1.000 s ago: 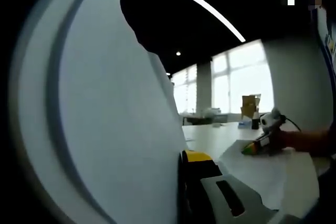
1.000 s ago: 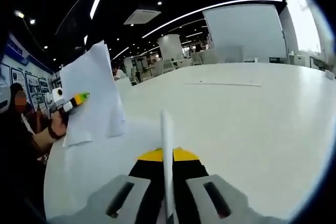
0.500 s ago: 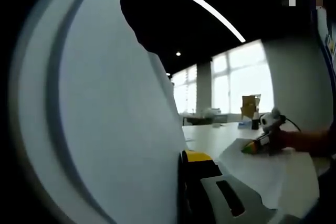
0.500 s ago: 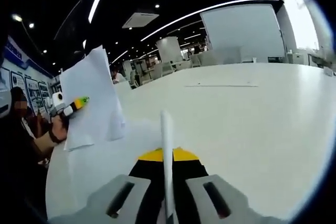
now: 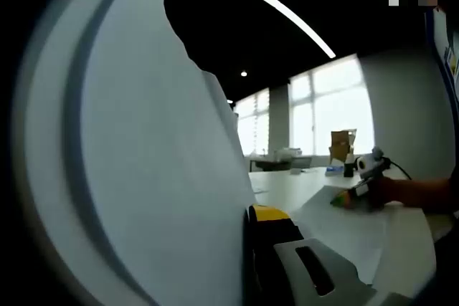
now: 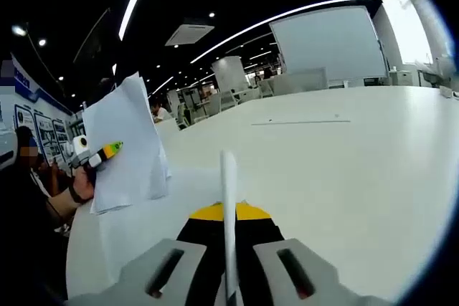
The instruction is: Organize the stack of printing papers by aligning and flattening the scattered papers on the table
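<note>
In the left gripper view a bundle of white printing papers (image 5: 143, 163) stands upright right against the camera, and my left gripper (image 5: 247, 214) is shut on its lower edge. The right gripper view shows that same bundle (image 6: 125, 141) at the left, upright over the white table (image 6: 344, 155), with the left gripper (image 6: 97, 155) and a hand on it. My right gripper (image 6: 228, 209) is shut on a white sheet (image 6: 229, 184) seen edge-on between its yellow-tipped jaws. From the left gripper view, the right gripper (image 5: 353, 195) is at the far right, at the far edge of a white sheet (image 5: 358, 234).
The broad white table runs away to the right in the right gripper view. A cardboard box (image 5: 342, 145) and small items stand at the table's far end by the windows. A person (image 6: 29, 198) is at the left edge.
Almost nothing. The right gripper view has tilted a little, and both grippers keep their hold on the papers.
</note>
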Available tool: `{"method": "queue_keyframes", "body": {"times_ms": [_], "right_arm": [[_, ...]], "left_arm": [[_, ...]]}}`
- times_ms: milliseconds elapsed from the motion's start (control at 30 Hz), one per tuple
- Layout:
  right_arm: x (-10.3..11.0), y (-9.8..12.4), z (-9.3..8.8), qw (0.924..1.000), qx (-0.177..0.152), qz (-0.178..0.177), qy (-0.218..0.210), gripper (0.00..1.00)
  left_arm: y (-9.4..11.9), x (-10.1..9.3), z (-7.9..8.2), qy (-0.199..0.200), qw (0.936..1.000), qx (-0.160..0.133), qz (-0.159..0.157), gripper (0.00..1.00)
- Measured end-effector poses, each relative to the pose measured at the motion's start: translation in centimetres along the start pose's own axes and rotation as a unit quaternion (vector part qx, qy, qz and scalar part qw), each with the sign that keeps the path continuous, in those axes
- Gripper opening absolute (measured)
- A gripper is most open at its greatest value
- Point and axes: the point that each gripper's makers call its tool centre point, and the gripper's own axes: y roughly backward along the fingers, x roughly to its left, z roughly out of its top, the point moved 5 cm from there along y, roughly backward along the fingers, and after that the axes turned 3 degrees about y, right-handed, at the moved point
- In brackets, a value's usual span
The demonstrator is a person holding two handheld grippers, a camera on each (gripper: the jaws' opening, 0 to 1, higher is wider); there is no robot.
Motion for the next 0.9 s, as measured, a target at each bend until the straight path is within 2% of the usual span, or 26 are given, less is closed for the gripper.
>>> {"method": "queue_keyframes", "body": {"times_ms": [900], "right_arm": [[-0.5, 0.7, 1.4, 0.9976, -0.056, -0.015, -0.038, 0.00]], "left_arm": [[0.1, 0.4, -0.1, 0.000, 1.0000, 0.000, 0.000, 0.09]]}}
